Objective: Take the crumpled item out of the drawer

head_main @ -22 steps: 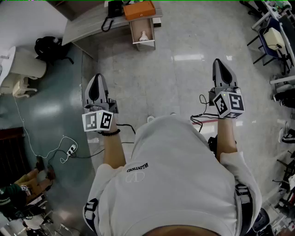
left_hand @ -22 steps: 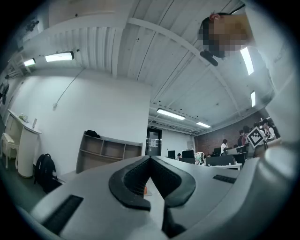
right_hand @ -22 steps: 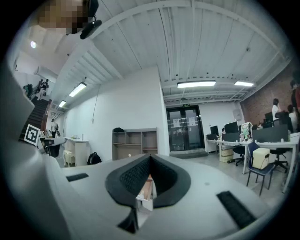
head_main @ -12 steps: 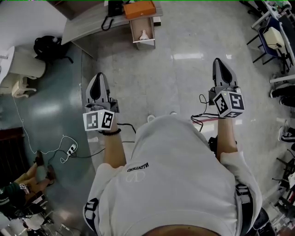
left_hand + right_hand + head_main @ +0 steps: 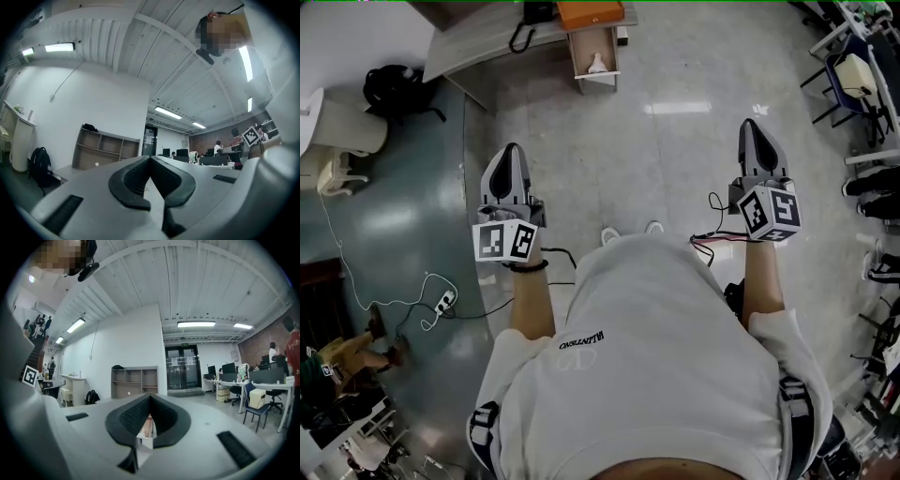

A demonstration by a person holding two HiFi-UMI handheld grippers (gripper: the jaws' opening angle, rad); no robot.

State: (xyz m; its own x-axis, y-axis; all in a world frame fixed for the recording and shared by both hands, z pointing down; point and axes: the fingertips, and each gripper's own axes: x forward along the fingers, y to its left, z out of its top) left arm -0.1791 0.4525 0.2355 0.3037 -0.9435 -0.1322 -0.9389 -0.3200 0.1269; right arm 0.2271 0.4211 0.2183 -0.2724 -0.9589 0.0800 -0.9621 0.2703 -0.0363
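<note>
At the far end of the pale tiled floor (image 5: 675, 159), an open drawer (image 5: 577, 58) juts toward the person beside the end of a grey desk (image 5: 469, 47). The crumpled item (image 5: 597, 64), small and white, lies inside it. An orange box (image 5: 591, 13) sits just behind the drawer, and a black phone (image 5: 534, 11) with a coiled cord rests on the desk beside it.

The person stands well back, and bare floor is all that lies between the two grippers and the drawer. The left gripper (image 5: 509, 152) has its jaws pressed together with nothing between them. The right gripper (image 5: 753, 127) is likewise closed at the tips and holds nothing. In the right gripper view, a pale boxy shape shows through the gap below the tips. It is probably the distant drawer, though it is too small to be sure.

A black backpack (image 5: 392, 89) rests near the wall at the left. A power strip (image 5: 444, 302) with a white cable lies on the darker floor, and office chairs (image 5: 853, 75) stand at the right.
</note>
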